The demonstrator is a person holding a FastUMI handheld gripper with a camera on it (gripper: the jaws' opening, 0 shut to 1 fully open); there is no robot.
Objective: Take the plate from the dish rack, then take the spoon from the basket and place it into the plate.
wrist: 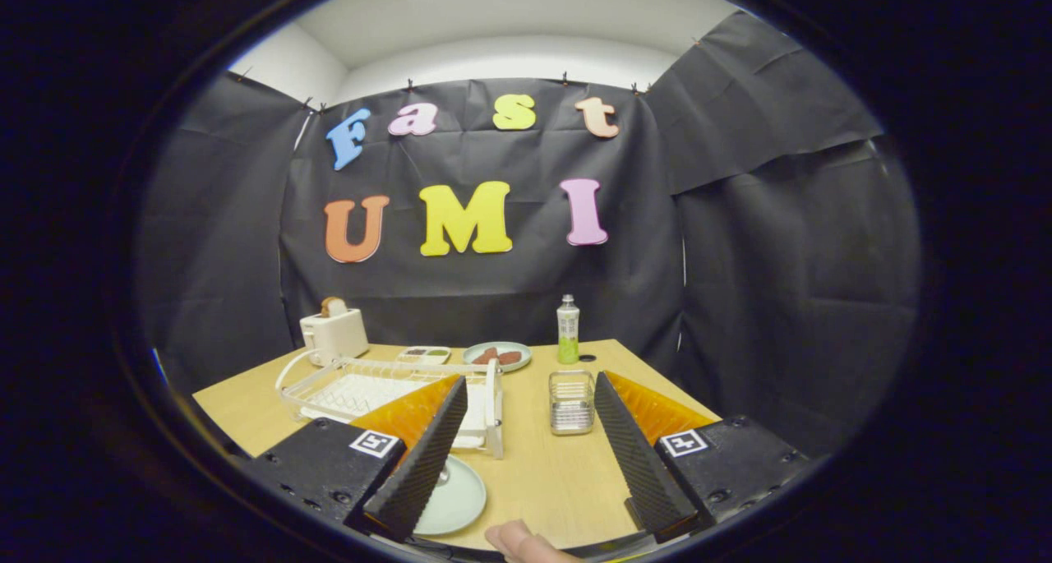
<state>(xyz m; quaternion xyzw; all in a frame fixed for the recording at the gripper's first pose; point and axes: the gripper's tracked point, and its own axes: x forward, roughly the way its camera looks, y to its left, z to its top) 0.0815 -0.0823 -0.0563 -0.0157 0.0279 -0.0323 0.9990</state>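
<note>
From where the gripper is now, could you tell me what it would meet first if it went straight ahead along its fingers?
Probably the basket. The gripper is open, and the basket stands on the table just ahead, between the fingers and nearer one of them. The table before it looks free, though depth is hard to judge.

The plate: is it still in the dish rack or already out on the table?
Out. The plate lies flat on the table, in front of the dish rack, beside one finger of the open gripper.
</note>
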